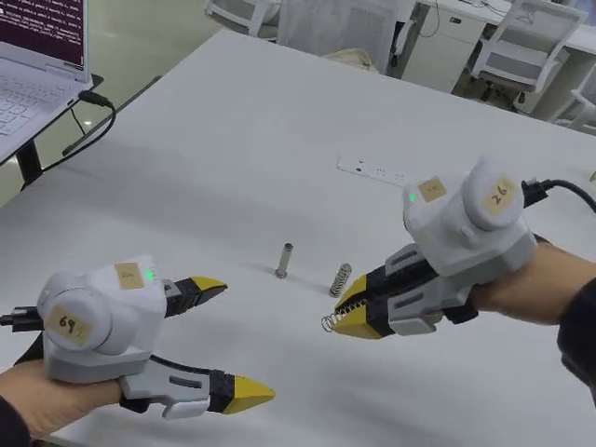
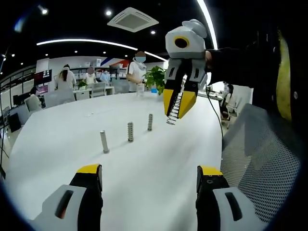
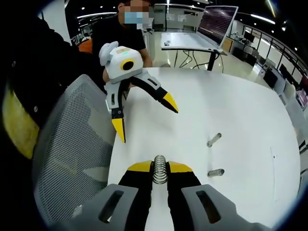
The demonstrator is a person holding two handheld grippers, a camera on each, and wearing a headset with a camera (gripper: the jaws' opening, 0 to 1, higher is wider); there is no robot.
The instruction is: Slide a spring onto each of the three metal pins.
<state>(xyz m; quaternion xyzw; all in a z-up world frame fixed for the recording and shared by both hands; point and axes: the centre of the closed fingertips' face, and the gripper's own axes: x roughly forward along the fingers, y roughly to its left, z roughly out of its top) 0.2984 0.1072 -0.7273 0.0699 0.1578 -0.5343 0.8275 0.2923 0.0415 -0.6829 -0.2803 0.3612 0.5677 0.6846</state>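
Far left: laptop [image 1: 33,56], cut off by the frame edge, screen text too small to read. Its black cable [image 1: 93,116] trails onto the white surface [image 1: 233,140].

Lower left: your left gripper [image 1: 231,340], jaws spread wide with nothing between them. Its rear cable and your hand run out of frame.

Centre: bare pin [image 1: 284,260], upright on the surface.

Just right of it: second pin [image 1: 341,279], upright and wearing a spring. Its base sits close behind the yellow jaw tips beside it.

Far end of the row, in the left gripper view: third pin [image 2: 150,122], upright and also sprung.

Centre right: loose spring [image 3: 160,169], clamped between the closed jaws of your right gripper [image 1: 350,312] and held off the surface near the second pin. Its middle is hidden by the jaws, and one end pokes past the tips.

Beyond the pins: white power strip [image 1: 372,172], lying flat, detail hard to make out.

Top right: office chairs [image 1: 521,37], partly cut off.

Beside you, in the left gripper view: mesh chair back [image 2: 250,159], blocking the right side.
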